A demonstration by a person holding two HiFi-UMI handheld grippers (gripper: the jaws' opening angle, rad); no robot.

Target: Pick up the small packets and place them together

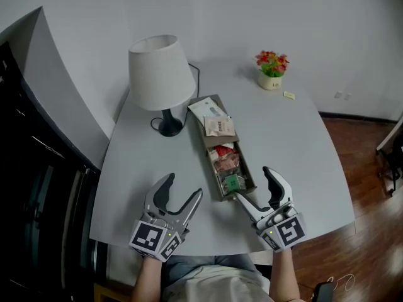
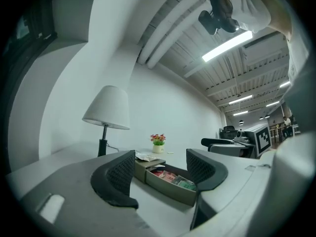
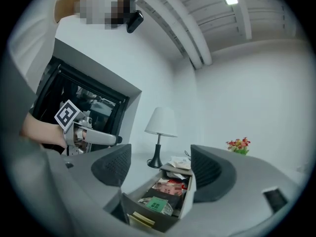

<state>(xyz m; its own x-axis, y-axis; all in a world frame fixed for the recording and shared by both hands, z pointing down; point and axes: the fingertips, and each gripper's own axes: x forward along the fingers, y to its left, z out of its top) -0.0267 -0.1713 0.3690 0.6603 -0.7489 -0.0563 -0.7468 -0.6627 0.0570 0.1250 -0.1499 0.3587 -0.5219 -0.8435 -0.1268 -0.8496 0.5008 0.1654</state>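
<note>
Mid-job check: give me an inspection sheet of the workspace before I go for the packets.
Surface: pale grey table, mostly bare.
Job's things: small packets lie in the long tray at mid-table; white ones are piled at its far end and the green packet is nearest.
Clutter: lamp left of the tray; flower pot and a small tag at the far side.
Grippers: left hand-held gripper and right hand-held gripper are both open and empty, near the tray's near end.
Cables: lamp cord runs behind the lamp.
Surroundings: wood floor right, dark unit left.
</note>
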